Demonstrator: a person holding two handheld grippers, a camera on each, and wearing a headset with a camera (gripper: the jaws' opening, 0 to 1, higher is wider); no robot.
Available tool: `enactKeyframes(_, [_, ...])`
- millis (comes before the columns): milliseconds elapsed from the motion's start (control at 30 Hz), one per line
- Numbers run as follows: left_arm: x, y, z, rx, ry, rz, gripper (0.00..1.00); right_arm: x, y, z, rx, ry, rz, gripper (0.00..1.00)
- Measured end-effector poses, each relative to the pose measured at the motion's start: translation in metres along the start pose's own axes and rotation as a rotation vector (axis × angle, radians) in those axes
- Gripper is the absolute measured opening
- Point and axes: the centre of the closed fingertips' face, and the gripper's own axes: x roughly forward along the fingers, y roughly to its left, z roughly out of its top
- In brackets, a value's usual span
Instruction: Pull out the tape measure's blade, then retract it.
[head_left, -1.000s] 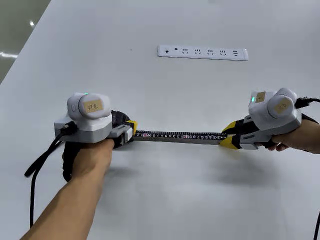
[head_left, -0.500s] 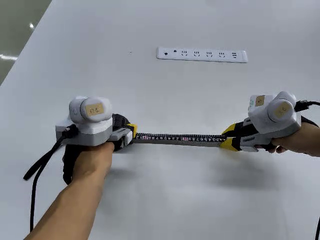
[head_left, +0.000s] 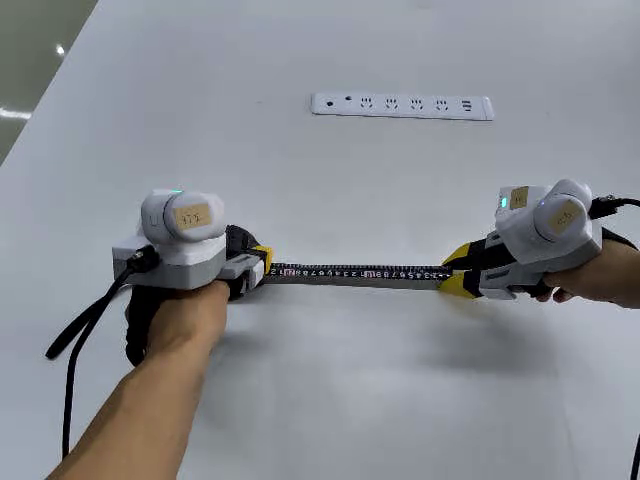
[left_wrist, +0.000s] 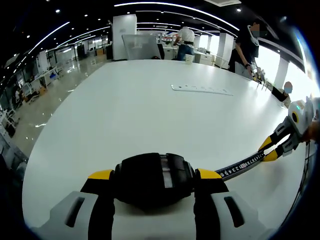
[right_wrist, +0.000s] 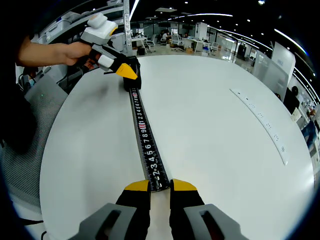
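Left of ctr, tape measure case (head_left: 240, 262) held btwn jaws of left gripper (head_left: 256, 268), low over table (head_left: 330, 400); contact w/ table unclear. From case, blade (head_left: 355, 272) ran rightward to right gripper (head_left: 455, 271), whose jaws closed on its tip. Grippers faced each other, well apart. Behind blade, farther back on table, power strip (head_left: 402, 105) lay approx parallel to it. From left gripper's rear, cable (head_left: 85, 317) trailed toward near-left.

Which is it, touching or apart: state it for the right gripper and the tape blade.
Touching. In the right gripper view the right gripper pinches the blade at its end, yellow tips against it.
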Motion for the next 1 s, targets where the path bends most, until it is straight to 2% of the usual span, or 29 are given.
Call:
enactKeyframes(433, [-0.0021,0.0024,-0.0012,0.015,0.0,0.0,0.56,-0.0001,0.0,0.0004,0.0,-0.007,-0.003,0.1])
enactKeyframes(1000, [-0.0005,0.003,-0.0005,0.003,-0.001,-0.015,0.56,-0.0003,0.0,0.0002,-0.009,-0.003,-0.005,0.1])
